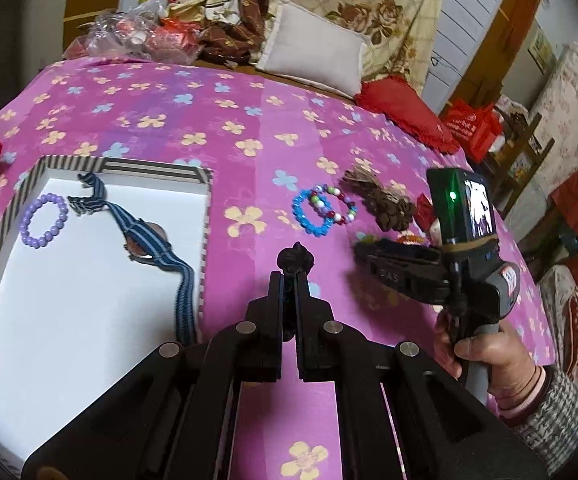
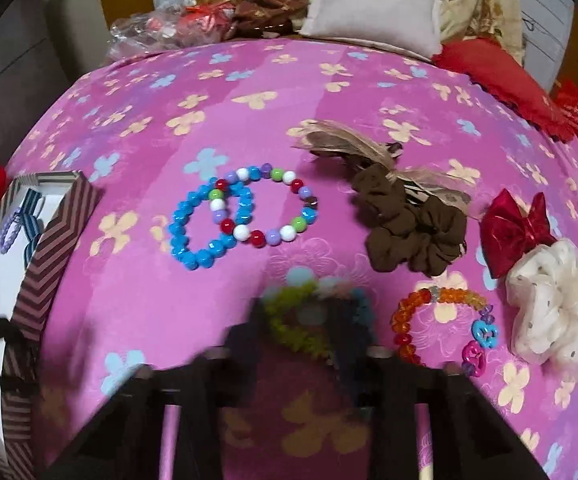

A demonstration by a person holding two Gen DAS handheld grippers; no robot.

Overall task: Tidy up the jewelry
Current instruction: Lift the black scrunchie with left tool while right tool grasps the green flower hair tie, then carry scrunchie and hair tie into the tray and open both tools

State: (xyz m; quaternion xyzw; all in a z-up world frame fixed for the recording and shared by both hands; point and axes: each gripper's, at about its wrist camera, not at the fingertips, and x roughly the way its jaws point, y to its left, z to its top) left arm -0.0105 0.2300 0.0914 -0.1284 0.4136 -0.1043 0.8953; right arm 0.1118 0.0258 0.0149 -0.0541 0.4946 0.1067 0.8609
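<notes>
My left gripper (image 1: 288, 276) is shut on a black knobbly band (image 1: 295, 258), just right of the striped box (image 1: 205, 216). In the box lie a purple bead bracelet (image 1: 43, 220) and a blue striped watch (image 1: 145, 240). A person's hand holds my right gripper (image 1: 363, 248) low over the bedspread. In its own blurred view the right gripper (image 2: 309, 312) closes around a fuzzy green and blue ring (image 2: 293, 320), its fingers (image 2: 257, 320) pressing the sides. Beyond it lie a blue bead bracelet (image 2: 205, 224) and a multicoloured one (image 2: 273, 208), overlapping.
On the pink flowered bedspread (image 2: 169, 300) also lie an orange bead bracelet (image 2: 441, 320), a brown scrunchie (image 2: 413, 232), a feather clip (image 2: 349, 140), a red bow (image 2: 517, 228) and a white scrunchie (image 2: 549, 304). Pillows and bags crowd the far edge.
</notes>
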